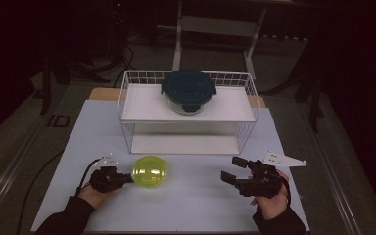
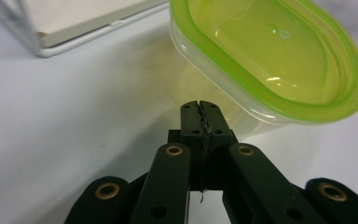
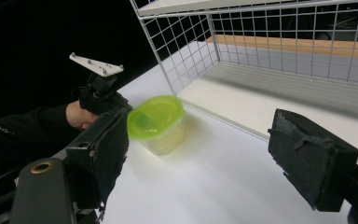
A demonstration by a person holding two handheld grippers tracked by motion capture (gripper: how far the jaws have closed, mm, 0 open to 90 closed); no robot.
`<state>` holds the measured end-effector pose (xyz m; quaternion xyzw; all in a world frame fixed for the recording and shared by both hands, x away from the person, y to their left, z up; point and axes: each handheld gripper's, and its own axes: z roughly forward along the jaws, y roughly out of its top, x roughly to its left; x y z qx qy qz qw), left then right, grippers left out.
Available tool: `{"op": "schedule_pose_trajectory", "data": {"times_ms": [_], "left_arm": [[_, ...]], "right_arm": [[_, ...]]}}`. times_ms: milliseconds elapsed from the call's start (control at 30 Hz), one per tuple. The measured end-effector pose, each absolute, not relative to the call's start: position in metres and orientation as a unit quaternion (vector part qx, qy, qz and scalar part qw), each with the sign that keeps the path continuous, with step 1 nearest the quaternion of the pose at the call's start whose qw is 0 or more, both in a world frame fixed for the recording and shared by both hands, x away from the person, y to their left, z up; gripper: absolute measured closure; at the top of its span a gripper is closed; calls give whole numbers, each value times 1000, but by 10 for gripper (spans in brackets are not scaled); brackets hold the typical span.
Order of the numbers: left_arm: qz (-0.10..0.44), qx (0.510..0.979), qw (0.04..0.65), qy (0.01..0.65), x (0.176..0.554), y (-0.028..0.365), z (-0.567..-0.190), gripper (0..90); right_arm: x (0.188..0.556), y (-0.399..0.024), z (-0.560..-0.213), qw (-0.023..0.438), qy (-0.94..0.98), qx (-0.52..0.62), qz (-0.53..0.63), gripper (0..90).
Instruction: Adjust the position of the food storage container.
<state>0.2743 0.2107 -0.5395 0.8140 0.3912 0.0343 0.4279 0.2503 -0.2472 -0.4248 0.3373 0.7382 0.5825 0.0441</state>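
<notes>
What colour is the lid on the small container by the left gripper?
Translucent lime green lid, clearest in the left gripper view.

I'm working in what looks like a lab or test room set up for recording, not a home. In the middle of the frame my white table [image 1: 186, 196] stands alone on a grey floor, with a dark cable [image 1: 34, 181] trailing off at lower left. Along the top, the room is too dark to be sure, but I make out pale metal stand legs [image 1: 178, 44] and more cabling [image 1: 117, 54].

Lime-green lidded container [image 1: 150, 171], dark-blue lidded bowl [image 1: 188, 90], white wire rack [image 1: 127, 98].
</notes>
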Motion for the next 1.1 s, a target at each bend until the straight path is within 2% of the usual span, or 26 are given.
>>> {"op": "schedule_pose_trajectory", "data": {"times_ms": [567,1100], "left_arm": [[11,829,431,357,280,162,-540,888],[21,816,431,385,295,155,-539,888]], "right_arm": [[250,-249,-425,40,737,340,583,196],[250,-247,-428,42,741,338,578,196]]}}
